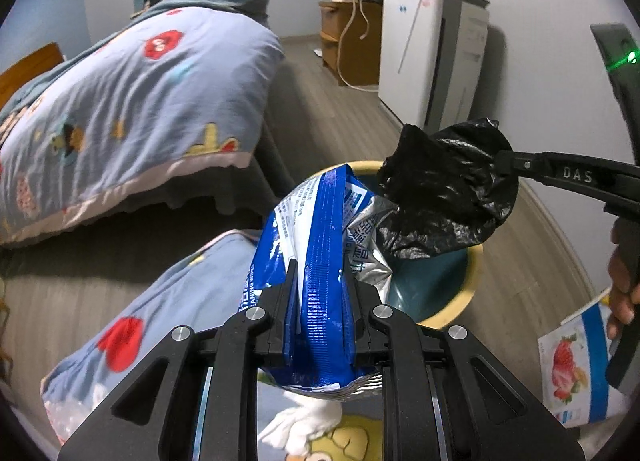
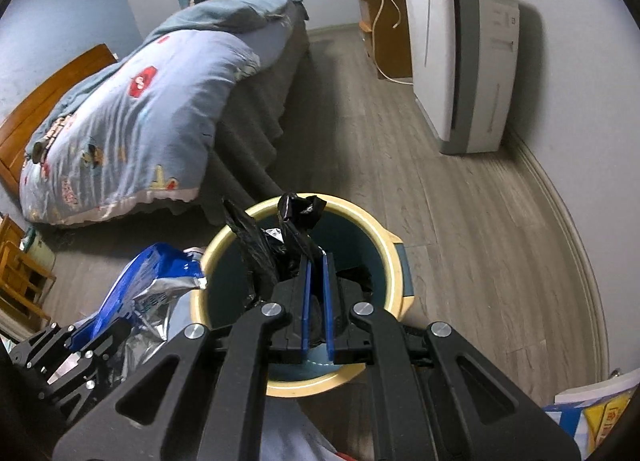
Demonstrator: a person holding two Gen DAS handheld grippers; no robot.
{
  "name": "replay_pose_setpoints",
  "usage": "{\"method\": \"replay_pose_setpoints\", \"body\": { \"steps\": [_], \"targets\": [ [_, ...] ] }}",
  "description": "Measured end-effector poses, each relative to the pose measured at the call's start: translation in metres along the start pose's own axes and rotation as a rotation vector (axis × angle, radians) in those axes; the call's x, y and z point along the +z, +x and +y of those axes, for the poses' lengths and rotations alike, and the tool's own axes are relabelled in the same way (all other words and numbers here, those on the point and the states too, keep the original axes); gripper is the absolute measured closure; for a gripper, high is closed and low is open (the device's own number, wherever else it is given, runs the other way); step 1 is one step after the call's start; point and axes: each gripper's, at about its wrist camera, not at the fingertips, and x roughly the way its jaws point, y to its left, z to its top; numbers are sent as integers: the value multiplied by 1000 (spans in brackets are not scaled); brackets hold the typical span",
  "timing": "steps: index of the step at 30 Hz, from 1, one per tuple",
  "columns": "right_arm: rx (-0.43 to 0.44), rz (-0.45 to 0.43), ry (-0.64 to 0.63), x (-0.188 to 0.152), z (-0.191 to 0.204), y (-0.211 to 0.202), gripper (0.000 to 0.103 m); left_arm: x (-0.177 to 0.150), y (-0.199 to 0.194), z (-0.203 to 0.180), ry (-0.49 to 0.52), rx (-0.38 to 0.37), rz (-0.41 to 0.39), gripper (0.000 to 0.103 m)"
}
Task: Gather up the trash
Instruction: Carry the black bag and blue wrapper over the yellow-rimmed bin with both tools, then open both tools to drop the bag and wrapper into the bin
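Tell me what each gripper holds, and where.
Left gripper clamps the blue foil wipes packet across its crimped end. Right gripper pinches the crumpled black plastic bag at its bunched lower part.

bin mouth: part blocked by black bag | floor right: open

The wipes packet covers much of the bin behind it, and the black bag hides the bin's far rim. The bin's bottom is too dark to tell what lies inside. Right of the bin, a strawberry carton is cut by the picture's edge. The print on the packet is too small to read.
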Motion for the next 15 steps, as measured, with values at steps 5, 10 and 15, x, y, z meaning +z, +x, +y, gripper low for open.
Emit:
{"method": "replay_pose_setpoints", "body": {
  "steps": [5, 10, 15],
  "targets": [
    [-40, 23, -3, -2, -2, 13, 98, 4, 26, -9, 27, 7, 28, 83],
    [-53, 36, -4, -4, -3, 19, 98, 9, 44, -15, 29, 7, 31, 83],
    [-59, 42, 3, -3, -5, 26, 98, 10, 54, -19, 27, 7, 33, 83]
  ]
}}
